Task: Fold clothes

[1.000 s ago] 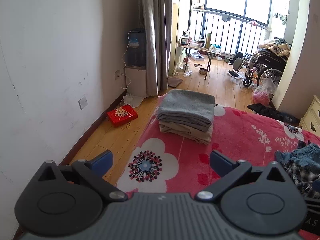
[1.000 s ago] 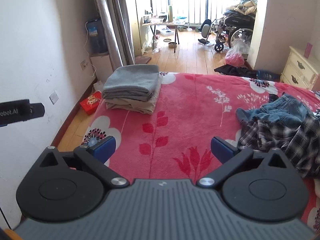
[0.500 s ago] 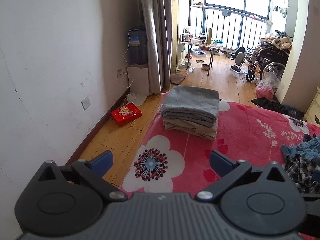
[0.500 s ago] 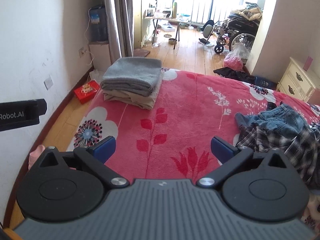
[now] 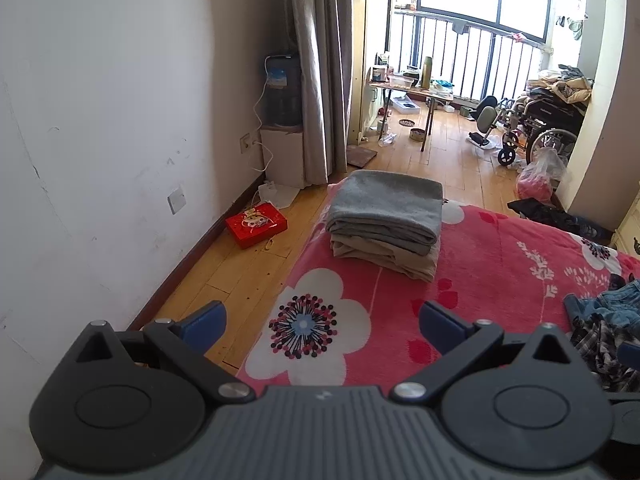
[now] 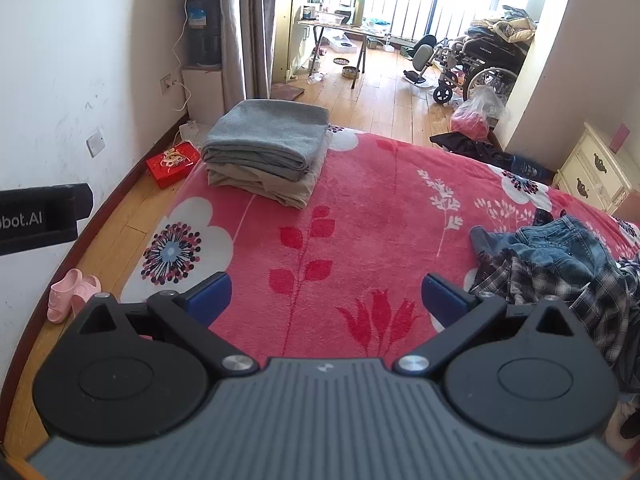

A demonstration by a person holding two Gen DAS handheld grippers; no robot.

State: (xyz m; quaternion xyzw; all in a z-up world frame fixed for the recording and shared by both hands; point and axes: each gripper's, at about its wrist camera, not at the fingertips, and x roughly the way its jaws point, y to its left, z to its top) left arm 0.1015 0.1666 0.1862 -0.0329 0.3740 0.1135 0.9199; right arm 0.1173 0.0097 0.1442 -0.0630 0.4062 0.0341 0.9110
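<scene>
Left wrist view: the left gripper (image 5: 322, 318) has its jaws spread wide and holds nothing, its 2 blue fingertips (image 5: 202, 320) hanging above the near edge of the bed, over a white flower on the red blanket (image 5: 480, 276). Beyond it, a stack of folded clothes (image 5: 386, 218) sits at the bed's far left corner, a grey piece on top of a beige one. Near the right edge of this view lies a loose heap of unfolded clothes (image 5: 604, 320), denim over plaid, well apart from the stack. On the wooden floor beside the bed lies a red box (image 5: 256, 225) near the wall. In the right wrist view, the right gripper (image 6: 326, 296) is likewise wide open and empty above the middle of the blanket (image 6: 360, 208). The folded stack (image 6: 266, 150) is ahead and to its left, the heap of jeans and plaid shirt (image 6: 560, 264) just beside its right fingertip. A pair of pink slippers (image 6: 72, 292) stands on the floor by the wall, and part of the left gripper's body shows at the left edge.
</scene>
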